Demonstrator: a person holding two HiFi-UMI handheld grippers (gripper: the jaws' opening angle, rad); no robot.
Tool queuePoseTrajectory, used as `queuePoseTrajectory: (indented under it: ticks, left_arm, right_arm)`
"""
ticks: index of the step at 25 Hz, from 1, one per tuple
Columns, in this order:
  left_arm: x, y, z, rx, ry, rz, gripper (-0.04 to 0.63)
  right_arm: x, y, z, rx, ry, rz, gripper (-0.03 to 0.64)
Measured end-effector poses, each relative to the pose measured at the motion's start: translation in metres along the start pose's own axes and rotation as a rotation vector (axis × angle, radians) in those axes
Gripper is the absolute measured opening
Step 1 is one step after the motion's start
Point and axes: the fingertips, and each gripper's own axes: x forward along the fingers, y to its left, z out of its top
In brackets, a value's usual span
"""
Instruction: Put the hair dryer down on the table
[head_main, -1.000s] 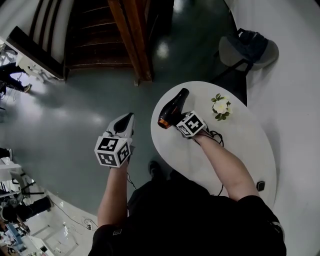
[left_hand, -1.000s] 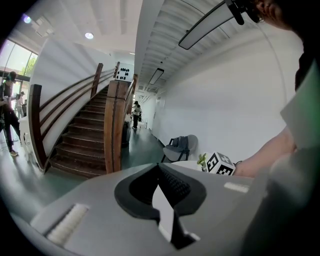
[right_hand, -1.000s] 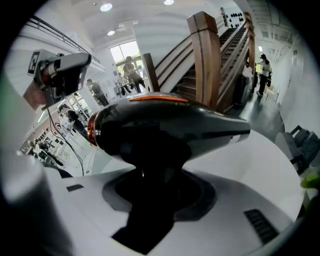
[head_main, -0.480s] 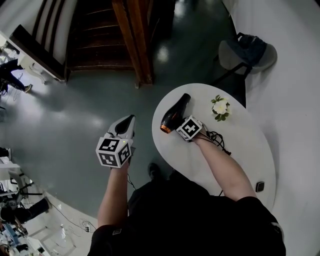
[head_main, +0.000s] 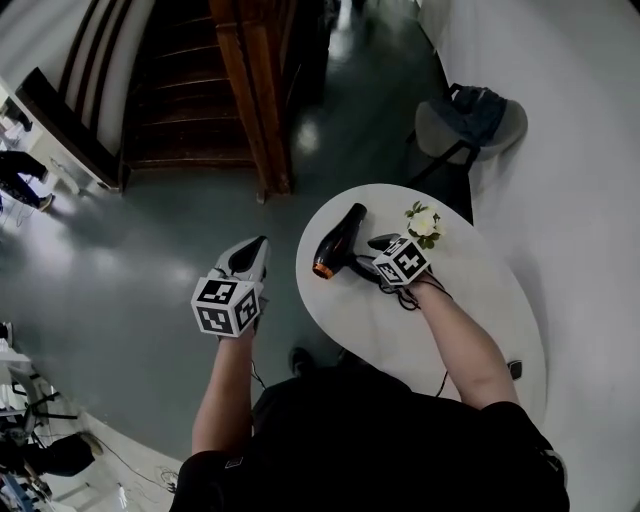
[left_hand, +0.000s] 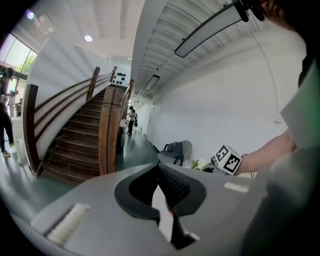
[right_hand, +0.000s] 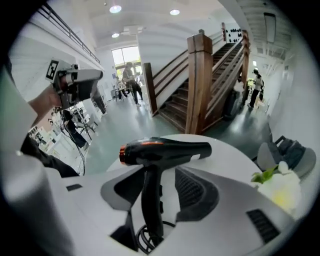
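Right gripper (right_hand: 162, 177) withdrew, fingers (right_hand: 192, 192) opening around hair dryer (right_hand: 165, 151)

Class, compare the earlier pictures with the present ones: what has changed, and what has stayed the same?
The right gripper's jaws have just been opening and let go of the black hair dryer with the orange ring, which now lies on the round white table. That gripper drew back, with the handle in line between its jaws, untouched. The shut left gripper and the white flower stayed put.

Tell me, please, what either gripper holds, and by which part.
Nothing is held. The right gripper has just been opening, its jaws apart around the hair dryer handle without pressing it; the left gripper is shut, empty.
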Motion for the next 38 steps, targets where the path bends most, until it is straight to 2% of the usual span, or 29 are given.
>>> queuePoseTrajectory:
  ticks: [4,11,17,22,26,31,38]
  left_arm:
    - [0.002,-0.003,0.011,0.022,-0.022,-0.033,0.009]
    - [0.001,0.002,0.030,0.061,-0.051,-0.068,0.009]
    - [0.001,0.009,0.048,0.093,-0.081,-0.064,0.009]
    - [0.001,0.015,0.065,0.108,-0.103,-0.050,0.009]
    - [-0.001,0.018,0.077,0.120,-0.121,-0.035,0.009]
    - [-0.003,0.021,0.091,0.131,-0.143,-0.013,0.009]
    - [-0.001,0.021,0.096,0.134,-0.143,0.000,0.009]
  right_arm:
    - [-0.040,-0.005,0.023,0.032,-0.117,-0.053,0.190]
    - [-0.117,0.003,0.071,0.164,-0.444,-0.166,0.111]
    - [-0.176,0.021,0.097,0.091,-0.637,-0.221,0.071]
    - [-0.225,0.016,0.112,0.087,-0.777,-0.272,0.031]
    - [-0.250,0.012,0.117,0.086,-0.852,-0.297,0.014]
    - [-0.271,0.009,0.126,0.088,-0.935,-0.273,0.012]
    - [-0.263,-0.005,0.119,0.125,-0.919,-0.301,0.012]
